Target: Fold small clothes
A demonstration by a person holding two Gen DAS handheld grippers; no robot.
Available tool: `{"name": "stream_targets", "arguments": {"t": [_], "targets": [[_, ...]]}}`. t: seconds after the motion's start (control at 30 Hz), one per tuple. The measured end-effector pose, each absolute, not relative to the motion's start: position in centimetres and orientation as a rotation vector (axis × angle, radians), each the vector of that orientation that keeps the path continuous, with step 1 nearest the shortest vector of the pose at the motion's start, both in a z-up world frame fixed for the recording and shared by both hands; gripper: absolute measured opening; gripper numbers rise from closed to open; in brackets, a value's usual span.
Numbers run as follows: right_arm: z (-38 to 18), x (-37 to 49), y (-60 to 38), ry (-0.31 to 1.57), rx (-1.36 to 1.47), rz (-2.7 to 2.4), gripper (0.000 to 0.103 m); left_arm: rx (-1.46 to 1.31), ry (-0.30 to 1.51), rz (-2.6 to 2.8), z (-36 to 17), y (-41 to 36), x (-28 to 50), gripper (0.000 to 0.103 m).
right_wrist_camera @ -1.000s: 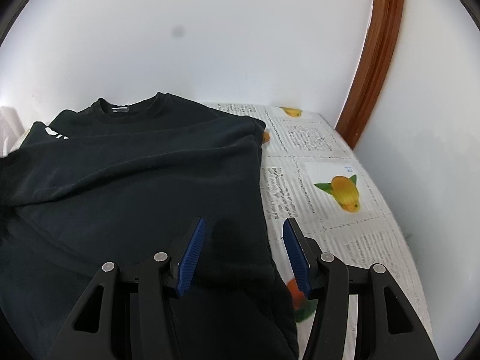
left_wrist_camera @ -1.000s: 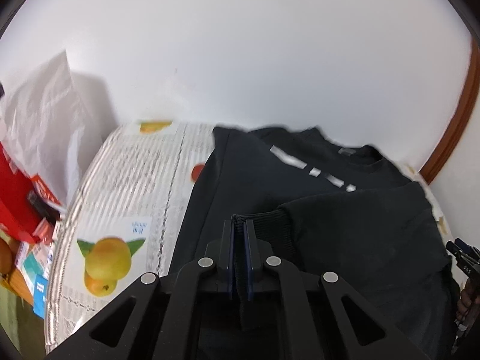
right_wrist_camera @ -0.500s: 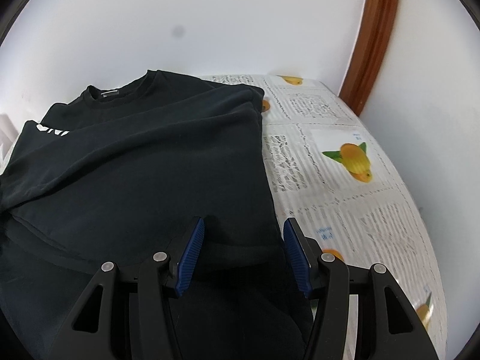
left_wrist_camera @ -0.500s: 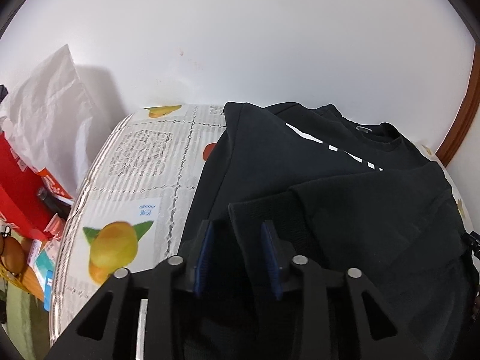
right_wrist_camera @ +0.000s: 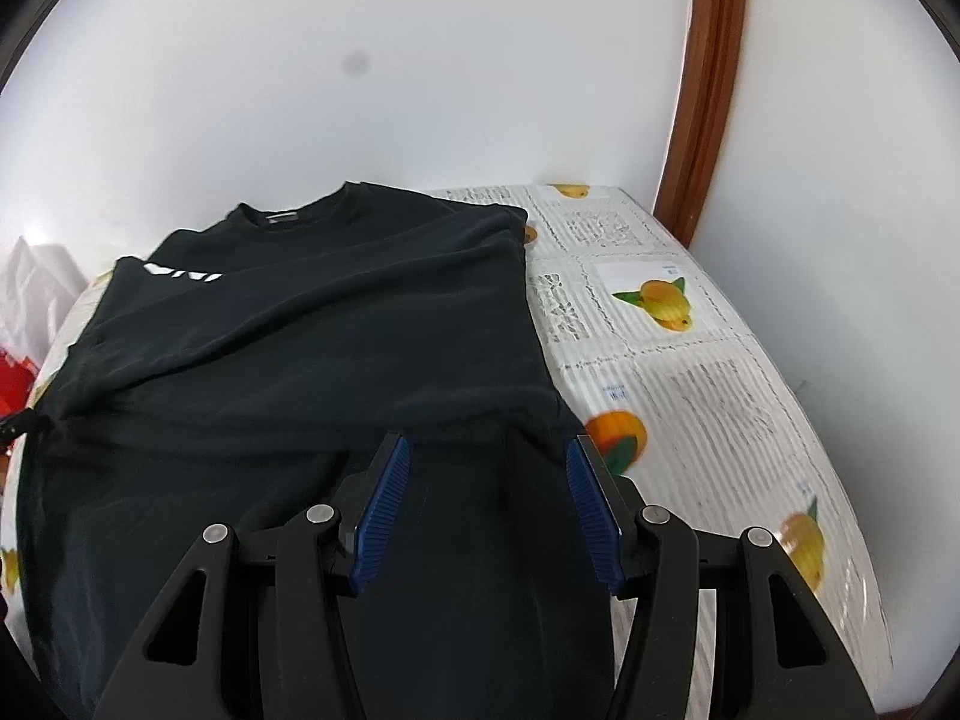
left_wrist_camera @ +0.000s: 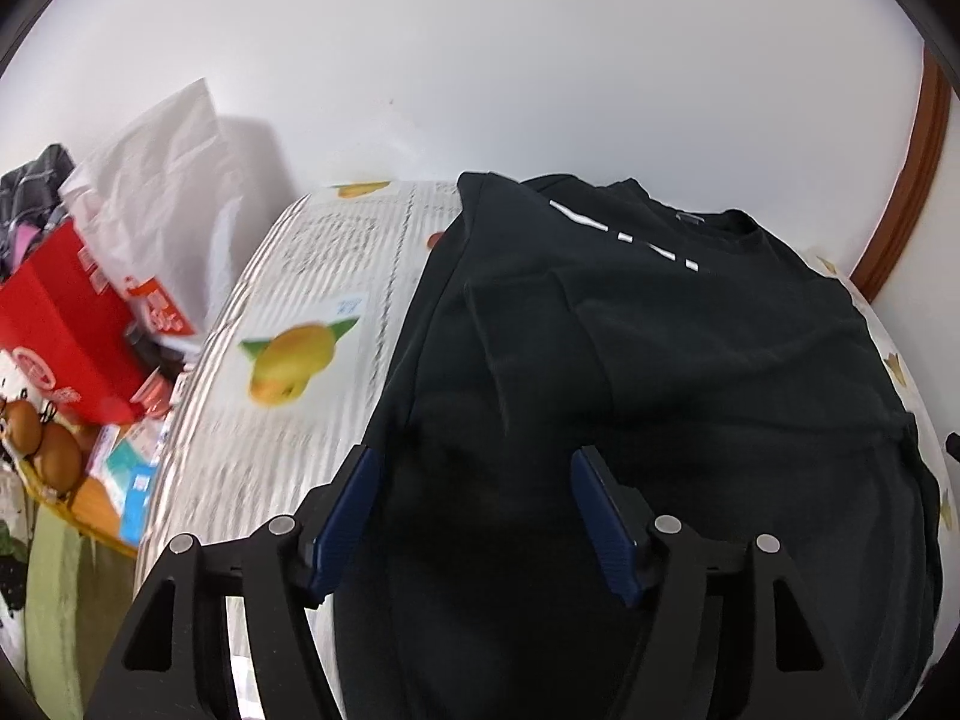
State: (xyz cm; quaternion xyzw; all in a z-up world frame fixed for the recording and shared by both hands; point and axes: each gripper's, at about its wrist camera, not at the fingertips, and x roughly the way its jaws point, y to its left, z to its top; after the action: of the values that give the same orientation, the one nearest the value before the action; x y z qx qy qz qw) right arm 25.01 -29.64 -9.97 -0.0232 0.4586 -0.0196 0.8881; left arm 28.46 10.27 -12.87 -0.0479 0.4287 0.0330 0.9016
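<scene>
A black sweatshirt [left_wrist_camera: 660, 348] with white chest lettering lies flat on a table covered with a fruit-print cloth [left_wrist_camera: 312, 312]. Both sleeves are folded in across its body. My left gripper [left_wrist_camera: 474, 480] is open and empty, above the sweatshirt's lower left part. In the right wrist view the sweatshirt [right_wrist_camera: 336, 348] fills the middle, collar toward the wall. My right gripper [right_wrist_camera: 486, 474] is open and empty, above the lower right part of the garment, near its right edge.
A red carton [left_wrist_camera: 54, 324], a white plastic bag [left_wrist_camera: 168, 180] and a basket with small packets and eggs [left_wrist_camera: 66, 468] crowd the left side. A white wall stands behind the table. A brown door frame [right_wrist_camera: 702, 84] rises at the right. Bare cloth [right_wrist_camera: 708, 396] lies right of the sweatshirt.
My left gripper was shut on the sleeve cuff, has let it go and opened wide, and has drawn back. My right gripper stayed open and has drawn back toward the hem.
</scene>
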Motion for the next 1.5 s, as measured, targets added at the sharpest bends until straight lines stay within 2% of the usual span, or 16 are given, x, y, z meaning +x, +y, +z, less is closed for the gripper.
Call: {"name": "stream_targets", "arguments": {"t": [0.23,0.5,0.77,0.83,0.87,0.9,0.93,1.0,1.33,1.5], "targets": [[-9.4,20.8,-30.7,0.942,-0.045,-0.035,0.057,-0.112,0.918,0.076,-13.7,11.3,23.6,0.067],[-13.4,16.6,-35.1,1.019,-0.027,-0.084,0.058,-0.183,0.974,0.054,-16.2,13.8,18.0,0.066],[-15.9,12.8,-35.5,1.047,-0.028,0.016,0.058,-0.206,0.965,-0.002,-17.5,13.0,14.5,0.065],[-16.5,12.5,-35.4,1.035,-0.032,0.034,0.054,-0.196,0.952,0.009,-17.6,12.5,13.9,0.057],[-16.5,12.1,-35.3,1.017,-0.033,0.05,0.042,-0.2,0.944,0.018,-17.6,12.3,13.7,0.052],[-16.5,11.9,-35.1,1.004,-0.036,0.081,0.032,-0.208,0.941,0.021,-17.7,12.1,13.5,0.037],[-16.5,11.9,-34.8,0.998,-0.042,0.12,0.014,-0.215,0.941,0.018,-17.7,11.9,13.4,0.024],[-16.2,12.0,-34.5,0.981,-0.07,0.145,0.009,-0.243,0.945,-0.003,-17.7,11.6,13.2,0.01],[-16.0,12.9,-39.1,0.982,0.041,0.088,0.007,-0.303,0.961,-0.033,-17.9,10.6,10.3,0.007],[-16.1,12.8,-39.0,1.002,0.042,0.083,0.017,-0.336,0.965,-0.059,-17.9,10.7,9.6,0.014]]}}
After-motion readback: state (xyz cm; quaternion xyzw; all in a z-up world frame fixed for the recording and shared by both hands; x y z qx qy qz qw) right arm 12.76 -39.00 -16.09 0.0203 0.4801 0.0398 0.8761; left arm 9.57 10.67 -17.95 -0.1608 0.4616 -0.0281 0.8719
